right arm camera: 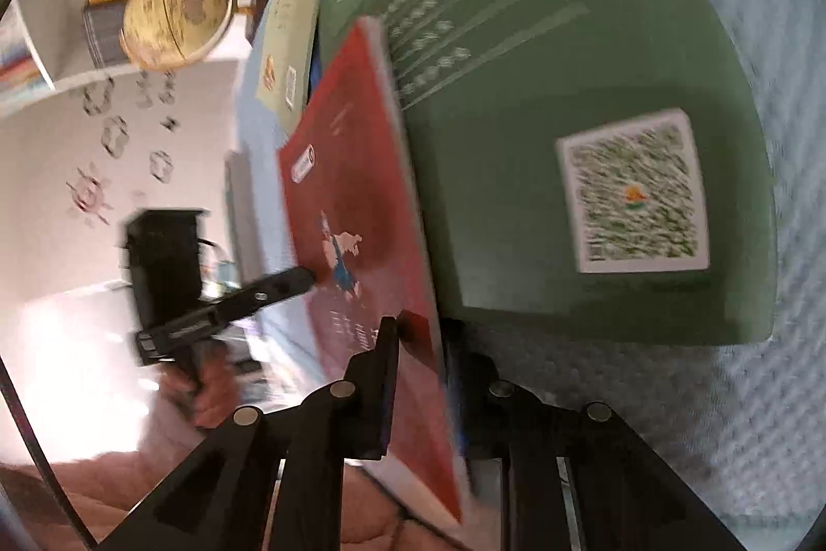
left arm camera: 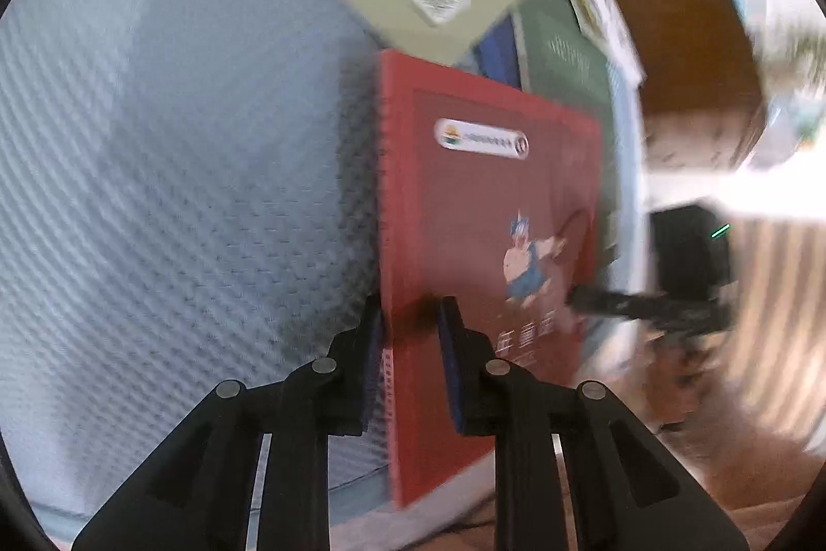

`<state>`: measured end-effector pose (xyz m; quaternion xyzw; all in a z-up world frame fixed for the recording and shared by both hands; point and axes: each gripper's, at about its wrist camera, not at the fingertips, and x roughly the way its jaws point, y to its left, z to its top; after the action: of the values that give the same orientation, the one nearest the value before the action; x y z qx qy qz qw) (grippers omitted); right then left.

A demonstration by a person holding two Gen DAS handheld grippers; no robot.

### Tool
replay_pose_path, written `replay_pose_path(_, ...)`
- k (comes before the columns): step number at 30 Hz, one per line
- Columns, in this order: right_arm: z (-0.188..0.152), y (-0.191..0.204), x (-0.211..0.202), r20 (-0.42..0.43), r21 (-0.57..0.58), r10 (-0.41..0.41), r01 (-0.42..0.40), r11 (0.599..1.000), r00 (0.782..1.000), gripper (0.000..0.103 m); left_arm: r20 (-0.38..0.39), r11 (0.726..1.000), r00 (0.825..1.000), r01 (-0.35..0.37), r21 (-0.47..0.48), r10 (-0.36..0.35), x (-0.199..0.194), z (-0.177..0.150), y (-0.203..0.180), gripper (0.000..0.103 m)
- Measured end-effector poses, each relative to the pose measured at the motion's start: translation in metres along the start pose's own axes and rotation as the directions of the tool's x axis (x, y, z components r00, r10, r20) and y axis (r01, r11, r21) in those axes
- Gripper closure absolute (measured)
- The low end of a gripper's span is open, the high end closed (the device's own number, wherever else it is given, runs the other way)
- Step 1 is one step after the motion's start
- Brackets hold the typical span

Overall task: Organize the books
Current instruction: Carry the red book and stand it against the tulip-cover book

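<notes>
Blue textured cloth below. Both my left gripper and right gripper clench the red book; I should keep it level over the green book.

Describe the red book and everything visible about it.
The red spiral-bound book has a glossy card cover with a white label, a cartoon figure and pale lettering. It is held on edge above the blue textured cloth. The left gripper clamps its spine edge; the right gripper clamps another edge. A green book lies behind.
</notes>
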<state>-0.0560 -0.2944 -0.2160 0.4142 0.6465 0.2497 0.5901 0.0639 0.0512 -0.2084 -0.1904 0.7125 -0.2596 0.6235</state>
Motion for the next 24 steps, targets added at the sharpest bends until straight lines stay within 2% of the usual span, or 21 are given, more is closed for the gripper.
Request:
replay_pose_path(1,0.002,-0.007,0.000,-0.002,0.017,0.036,-0.036,0.999,0.999,0.090,-0.005,0.994,0.997,0.073,-0.076,-0.074,-0.001,0.003,0.015,0.087)
replay_pose_path(3,0.003,-0.012,0.001,0.000,0.032,0.074,-0.074,0.997,0.997,0.091,-0.005,0.983,0.991,0.132,-0.130,-0.134,-0.001,0.004,0.027,0.087)
replay_pose_path(7,0.005,-0.011,0.000,0.001,0.017,0.071,-0.071,0.997,0.997,0.091,0.003,0.987,0.992,0.128,-0.101,-0.129,-0.003,0.004,0.025,0.087)
replay_pose_path(12,0.005,-0.009,0.001,0.005,0.016,0.071,-0.071,0.997,0.997,0.091,0.014,0.964,0.981,0.193,-0.184,-0.194,-0.001,0.005,0.038,0.087)
replay_pose_path(13,0.004,-0.008,0.001,0.007,0.016,0.064,-0.064,0.998,0.998,0.091,0.015,0.969,0.984,0.177,-0.174,-0.177,-0.002,0.004,0.035,0.087)
replay_pose_path(17,0.001,0.001,-0.002,0.030,-0.004,0.013,-0.013,1.000,0.999,0.089,0.013,0.997,0.999,0.037,-0.071,-0.036,-0.004,0.002,0.009,0.086)
replay_pose_path(21,-0.008,0.029,-0.003,0.054,-0.094,-0.121,0.126,0.988,0.991,0.089,0.037,1.000,0.999,-0.010,0.020,0.009,-0.015,-0.001,-0.017,0.088)
replay_pose_path(24,-0.014,0.050,-0.004,0.078,-0.138,-0.165,0.174,0.975,0.983,0.089,0.046,0.995,0.998,-0.035,0.098,0.030,-0.023,-0.005,-0.040,0.088)
